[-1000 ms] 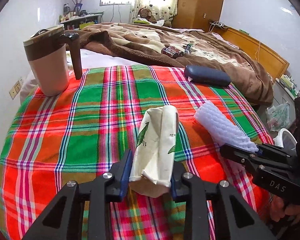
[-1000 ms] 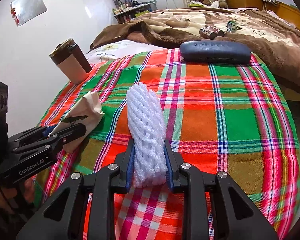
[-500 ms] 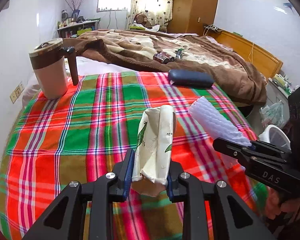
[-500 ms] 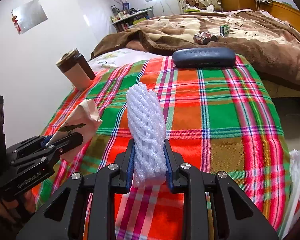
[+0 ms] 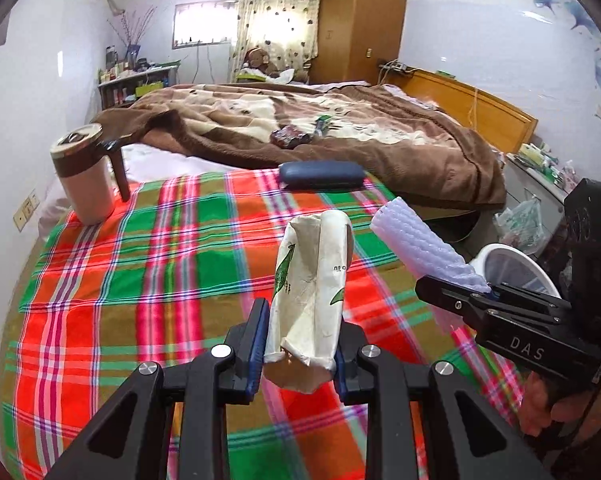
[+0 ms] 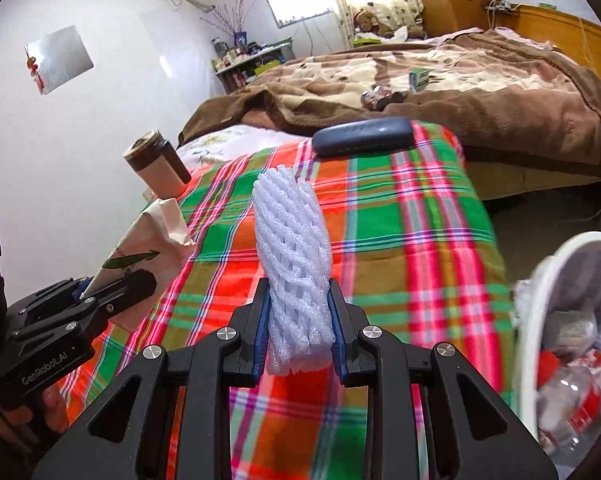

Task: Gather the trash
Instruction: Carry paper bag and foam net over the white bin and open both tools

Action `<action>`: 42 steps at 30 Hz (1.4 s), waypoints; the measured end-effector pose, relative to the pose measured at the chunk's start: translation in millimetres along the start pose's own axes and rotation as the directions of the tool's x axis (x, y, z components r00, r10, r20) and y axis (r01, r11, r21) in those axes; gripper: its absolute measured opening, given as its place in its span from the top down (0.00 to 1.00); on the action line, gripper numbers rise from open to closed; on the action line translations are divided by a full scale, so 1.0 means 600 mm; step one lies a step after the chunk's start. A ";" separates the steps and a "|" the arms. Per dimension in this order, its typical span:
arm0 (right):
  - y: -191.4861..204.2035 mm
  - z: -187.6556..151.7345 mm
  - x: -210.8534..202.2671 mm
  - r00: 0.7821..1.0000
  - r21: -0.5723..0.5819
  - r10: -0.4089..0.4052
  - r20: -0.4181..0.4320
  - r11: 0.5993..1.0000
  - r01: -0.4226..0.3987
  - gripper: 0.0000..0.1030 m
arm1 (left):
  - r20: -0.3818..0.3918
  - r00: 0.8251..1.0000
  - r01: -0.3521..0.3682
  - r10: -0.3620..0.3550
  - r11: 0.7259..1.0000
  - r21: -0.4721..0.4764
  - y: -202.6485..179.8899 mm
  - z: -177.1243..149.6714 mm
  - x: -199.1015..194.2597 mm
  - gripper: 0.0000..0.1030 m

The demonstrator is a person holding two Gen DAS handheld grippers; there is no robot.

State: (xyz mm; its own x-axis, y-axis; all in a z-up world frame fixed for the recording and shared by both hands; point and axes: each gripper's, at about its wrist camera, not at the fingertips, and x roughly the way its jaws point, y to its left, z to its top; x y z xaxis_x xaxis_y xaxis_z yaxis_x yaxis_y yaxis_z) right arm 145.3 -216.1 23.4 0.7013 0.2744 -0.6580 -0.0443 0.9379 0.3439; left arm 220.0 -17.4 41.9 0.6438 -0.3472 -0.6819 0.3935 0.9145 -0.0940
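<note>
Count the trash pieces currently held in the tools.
2. A crumpled paper wrapper sits clamped in the left tool; a white foam net sleeve sits clamped in the right tool. More trash lies in the white bin, partly hidden.

crumpled paper wrapper [image 5: 310, 292], white foam net [image 6: 294, 268], both lifted
</note>
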 end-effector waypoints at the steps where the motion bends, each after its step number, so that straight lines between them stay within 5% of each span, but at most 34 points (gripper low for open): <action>1: -0.005 -0.002 -0.010 1.000 0.005 -0.002 0.010 1.000 0.002 0.74 | 0.004 1.000 0.003 -0.003 1.000 0.005 -0.010 -0.001 -0.006 0.73; 26: -0.170 -0.049 -0.195 0.967 0.142 -0.205 0.152 0.973 0.184 0.74 | 0.008 0.984 0.174 -0.177 0.973 0.149 -0.284 -0.013 -0.025 0.73; 42: -0.282 -0.079 -0.219 0.920 0.264 -0.383 0.077 0.898 0.352 0.74 | -0.080 0.967 0.254 -0.242 0.942 0.218 -0.436 -0.033 0.052 0.70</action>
State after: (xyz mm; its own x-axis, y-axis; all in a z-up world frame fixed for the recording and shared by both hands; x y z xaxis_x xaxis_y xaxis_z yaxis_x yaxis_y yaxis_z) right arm 26.9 -400.6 20.3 0.7172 -0.1234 -0.6859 0.3947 0.8831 0.2537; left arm 124.1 -263.3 31.3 0.4745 -0.5405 -0.6948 0.6777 0.7280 -0.1035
